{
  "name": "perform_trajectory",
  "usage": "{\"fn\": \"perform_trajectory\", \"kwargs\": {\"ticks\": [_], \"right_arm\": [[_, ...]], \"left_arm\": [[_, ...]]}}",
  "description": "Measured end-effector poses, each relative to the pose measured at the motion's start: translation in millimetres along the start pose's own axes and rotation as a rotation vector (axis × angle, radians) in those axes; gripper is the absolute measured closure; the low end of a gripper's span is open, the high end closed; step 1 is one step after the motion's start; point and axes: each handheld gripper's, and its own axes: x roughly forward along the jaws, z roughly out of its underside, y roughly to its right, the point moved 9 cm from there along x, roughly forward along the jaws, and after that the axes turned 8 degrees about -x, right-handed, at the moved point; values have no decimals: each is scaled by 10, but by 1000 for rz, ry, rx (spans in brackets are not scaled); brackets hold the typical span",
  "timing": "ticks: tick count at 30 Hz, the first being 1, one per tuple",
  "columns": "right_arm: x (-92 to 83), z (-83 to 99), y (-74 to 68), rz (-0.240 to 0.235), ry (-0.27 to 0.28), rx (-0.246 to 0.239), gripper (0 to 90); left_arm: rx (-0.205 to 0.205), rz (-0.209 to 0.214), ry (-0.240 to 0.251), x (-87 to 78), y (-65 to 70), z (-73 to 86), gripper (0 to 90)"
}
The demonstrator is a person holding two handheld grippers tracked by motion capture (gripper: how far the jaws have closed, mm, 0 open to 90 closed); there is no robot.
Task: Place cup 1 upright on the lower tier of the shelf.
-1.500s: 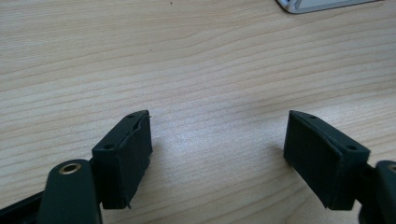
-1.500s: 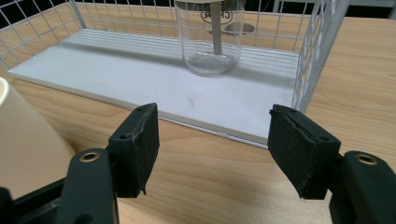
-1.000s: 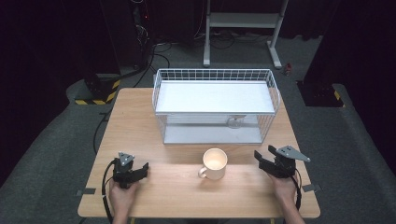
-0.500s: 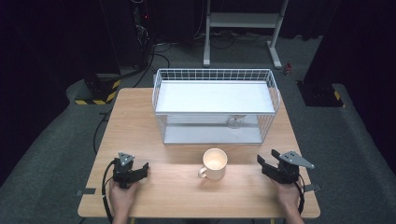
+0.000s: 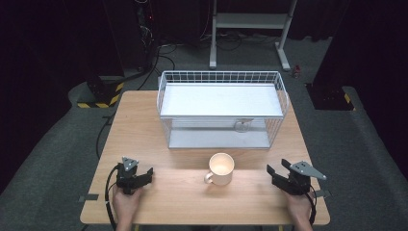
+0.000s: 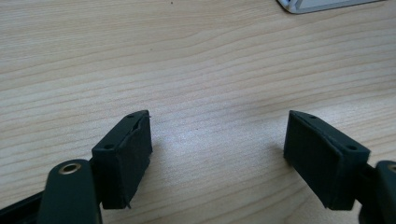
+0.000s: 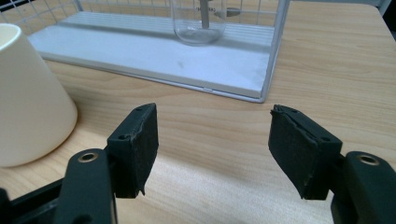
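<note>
Nearest, along the bottom edge of the high view: left gripper [image 5: 146,175] at lower left, in a hand, low over the worktop [image 5: 144,125]. Jaws parted with only bare wood between them, as in its own view [image 6: 217,140]. No shift from a second ago.

At lower right, right gripper [image 5: 276,169], jaws likewise apart and gripping nothing [image 7: 212,135]. Slid a little toward the bottom edge of the frame over the last second, hence slightly farther from the rack but level with the mug and aimed at it. Judged as lining up for a reach, not a grasp (no closing yet).

Between the two grippers, a touch above them in the frame: cream mug [image 5: 221,168], upright on the wood, handle toward lower left, well apart from both sets of jaws. At the left edge of the right gripper view [image 7: 28,93], off to one side of the jaws rather than between them.

Beyond the mug, centre of the frame: white wire rack [image 5: 221,76] with a flat top shelf and a lower shelf. On the lower shelf, a clear glass [image 5: 242,126], behind the wire front [image 7: 198,23].

Nothing on the wood between right gripper and mug; rack just behind, likely a limit on any push away from the person.
</note>
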Motion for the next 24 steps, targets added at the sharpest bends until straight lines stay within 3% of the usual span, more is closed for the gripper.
{"fn": "perform_trajectory", "kwargs": {"ticks": [10, 15, 20, 24], "right_arm": [[-32, 135, 25, 13, -28, 5, 333], [-25, 213, 45, 34, -54, -38, 332], [-19, 262, 54, 37, -75, -25, 331], [28, 301, 73, 27, -111, -48, 327]], "left_arm": [[-3, -3, 0, 1, -1, 2, 224], [-1, -2, -1, -1, 0, 3, 224], [-1, 0, -3, -2, 2, 5, 223], [-1, 5, -3, 4, 10, 4, 213]]}}
